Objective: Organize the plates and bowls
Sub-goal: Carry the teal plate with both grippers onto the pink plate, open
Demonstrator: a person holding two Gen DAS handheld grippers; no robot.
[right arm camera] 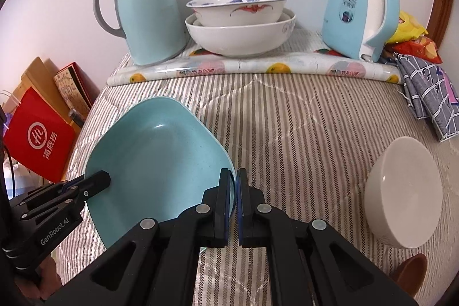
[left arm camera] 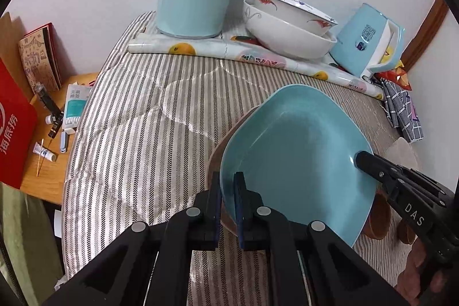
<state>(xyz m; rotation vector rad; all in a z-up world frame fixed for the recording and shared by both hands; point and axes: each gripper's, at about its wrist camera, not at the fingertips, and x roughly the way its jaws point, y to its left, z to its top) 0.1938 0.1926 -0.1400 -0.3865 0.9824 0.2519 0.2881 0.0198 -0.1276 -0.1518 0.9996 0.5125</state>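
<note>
A square teal plate [left arm camera: 292, 151] hangs tilted above the striped tabletop [left arm camera: 143, 134], its opposite rims pinched by the left gripper [left arm camera: 228, 185] and right gripper [right arm camera: 233, 185] (both clamped tight). Beyond the plate, nested white bowls [right arm camera: 241, 25] sit between two blue kettles.

Both grippers' jaws clamp the tilted blue plate [right arm camera: 155, 157] rim.

Striped counter [right arm camera: 287, 116] lies bare mid-surface; stacked bowls [right arm camera: 241, 22], jug [right arm camera: 146, 16] and kettle [right arm camera: 358, 10] line the back wall, white bowl [right arm camera: 401, 194] at right.
</note>
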